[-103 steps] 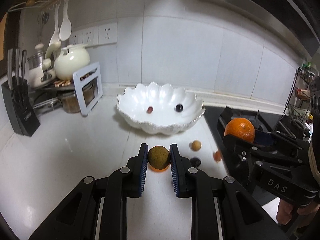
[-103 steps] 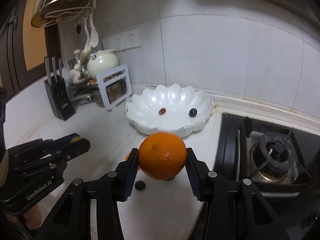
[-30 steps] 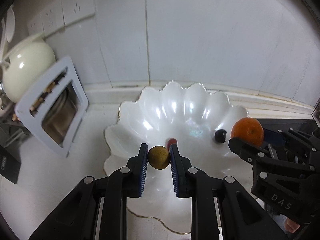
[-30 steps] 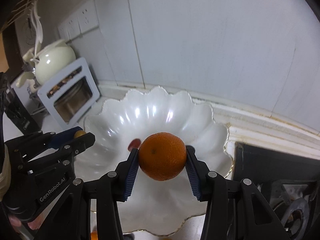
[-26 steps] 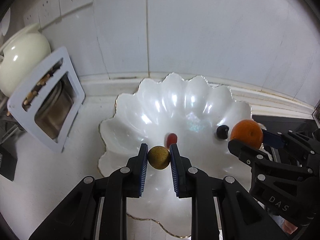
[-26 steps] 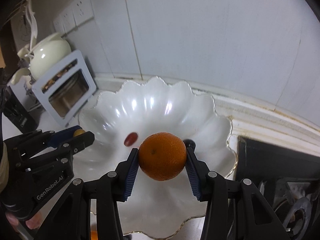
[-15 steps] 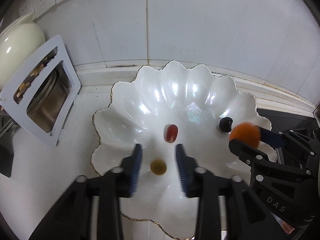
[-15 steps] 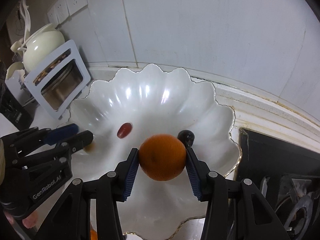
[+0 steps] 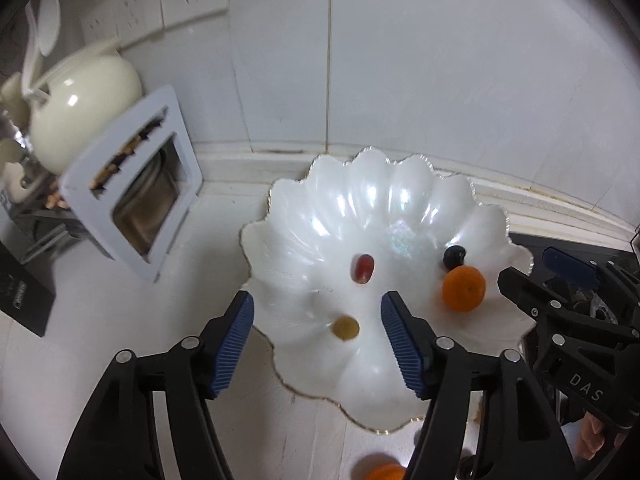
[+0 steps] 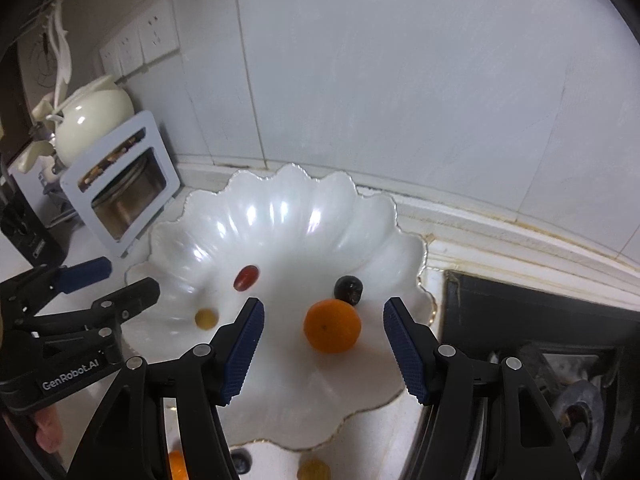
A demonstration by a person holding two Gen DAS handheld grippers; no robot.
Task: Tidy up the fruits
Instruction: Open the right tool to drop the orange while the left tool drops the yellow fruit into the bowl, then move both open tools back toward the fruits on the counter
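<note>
- Left gripper (image 9: 316, 332): jaws wide apart, just been opening, nothing pinched. Small yellow-brown fruit (image 9: 346, 328) dropped out, lying loose in the white bowl (image 9: 400, 200) under the gap.
- Right gripper (image 10: 323, 344): jaws also spread, just been opening, holding nothing. Orange (image 10: 332, 326) let go, resting in the bowl on the side nearest the stove (image 10: 540, 320).
- Dark round fruit (image 10: 349, 290) right behind the orange, touching or almost touching; hard to tell which.
- Red fruit (image 10: 246, 278) near the middle of the bowl, apart from the rest.
- More fruit left on the table near its front edge, just outside the bowl rim: another orange one (image 10: 176, 465), a dark one (image 10: 240, 462), a yellowish one (image 10: 314, 470). Job only part done, by the look of it.
- Danger: round fruit on a smooth sloped bowl, so likely to roll and bump together.
- Danger: jaws pulled back too low could knock the wavy rim and tip or slide the bowl.
- Danger: bowl close to the stove edge, so a hard push could send it over there.
- Danger: small table fruit could roll away if poked instead of pinched.
</note>
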